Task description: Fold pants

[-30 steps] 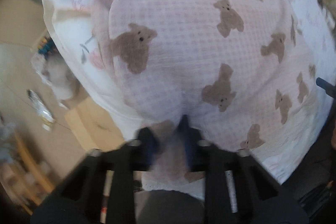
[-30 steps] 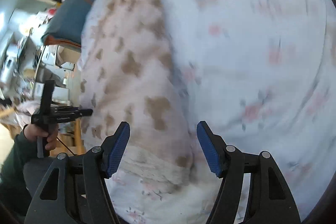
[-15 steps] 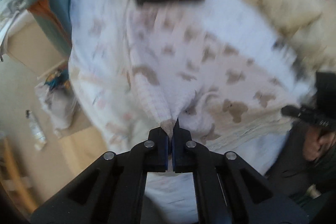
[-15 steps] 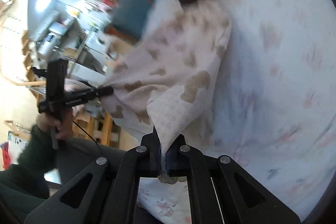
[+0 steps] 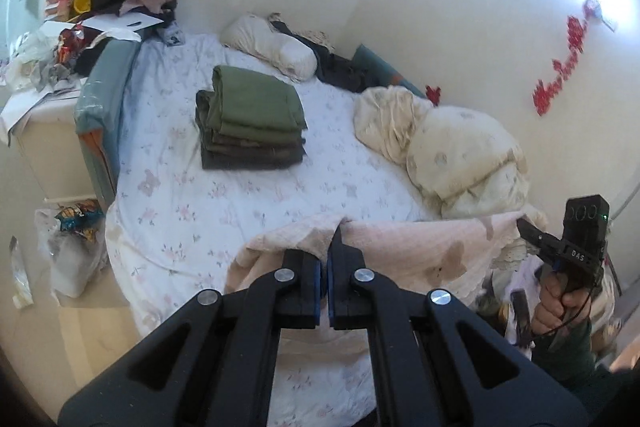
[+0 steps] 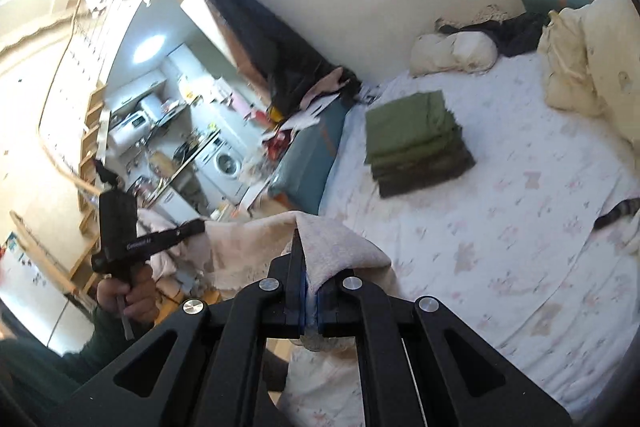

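The pale pink pants with brown bear print [image 5: 420, 247] hang stretched between my two grippers, lifted off the near edge of the bed. My left gripper [image 5: 326, 259] is shut on one corner of the cloth. My right gripper [image 6: 308, 279] is shut on the other corner of the pants [image 6: 340, 247]. In the left wrist view the right gripper [image 5: 528, 227] shows at the far right, clamped on the cloth edge. In the right wrist view the left gripper [image 6: 196, 227] shows at the left, holding the cloth.
A bed with a white floral sheet [image 5: 240, 195] lies ahead. A stack of folded green and dark pants [image 5: 248, 123] sits on it. A cream duvet [image 5: 452, 151] and pillow [image 5: 272, 47] lie by the wall. Clutter and bags [image 5: 68, 247] lie on the floor at left.
Both grippers closed on the pants, then rose and tilted up, lifting the cloth off the bed. The pants went from lying flat to hanging stretched between the grippers.
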`<action>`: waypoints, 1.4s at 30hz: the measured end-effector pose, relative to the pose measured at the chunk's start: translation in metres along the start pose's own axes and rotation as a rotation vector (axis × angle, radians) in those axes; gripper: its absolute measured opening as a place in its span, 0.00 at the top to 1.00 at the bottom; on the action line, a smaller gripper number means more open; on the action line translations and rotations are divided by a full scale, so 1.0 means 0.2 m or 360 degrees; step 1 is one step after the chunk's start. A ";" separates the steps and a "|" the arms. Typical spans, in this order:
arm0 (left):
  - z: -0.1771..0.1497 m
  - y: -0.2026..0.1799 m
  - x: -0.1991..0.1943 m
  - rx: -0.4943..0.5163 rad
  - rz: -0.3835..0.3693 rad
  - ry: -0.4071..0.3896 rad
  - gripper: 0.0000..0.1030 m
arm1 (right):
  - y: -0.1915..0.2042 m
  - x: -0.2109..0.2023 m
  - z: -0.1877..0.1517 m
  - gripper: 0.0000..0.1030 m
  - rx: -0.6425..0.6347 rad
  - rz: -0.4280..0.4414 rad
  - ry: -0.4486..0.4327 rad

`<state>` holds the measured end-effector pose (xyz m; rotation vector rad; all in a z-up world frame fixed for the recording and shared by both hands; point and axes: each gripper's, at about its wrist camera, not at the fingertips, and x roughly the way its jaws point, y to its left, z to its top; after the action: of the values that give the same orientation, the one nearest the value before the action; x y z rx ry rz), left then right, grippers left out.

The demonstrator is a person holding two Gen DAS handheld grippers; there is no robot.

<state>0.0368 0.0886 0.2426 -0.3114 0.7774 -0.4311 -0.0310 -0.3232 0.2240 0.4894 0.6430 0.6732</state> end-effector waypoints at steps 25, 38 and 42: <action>-0.49 0.36 0.88 -0.0118 0.0341 0.0555 0.99 | -0.52 0.57 -0.18 0.97 0.0118 -0.0443 0.0432; -1.06 0.59 1.14 -0.0142 0.0856 0.1056 0.77 | -0.93 0.87 -0.90 0.79 0.0281 -0.1012 0.1239; -1.03 0.36 1.11 0.0097 0.0736 0.0781 0.64 | -0.75 0.86 -0.72 0.77 0.0016 -0.0916 0.0964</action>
<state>0.0457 0.0209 -0.0605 0.0432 1.2763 -0.0882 0.0379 -0.2761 -0.0327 0.0806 1.2957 0.2565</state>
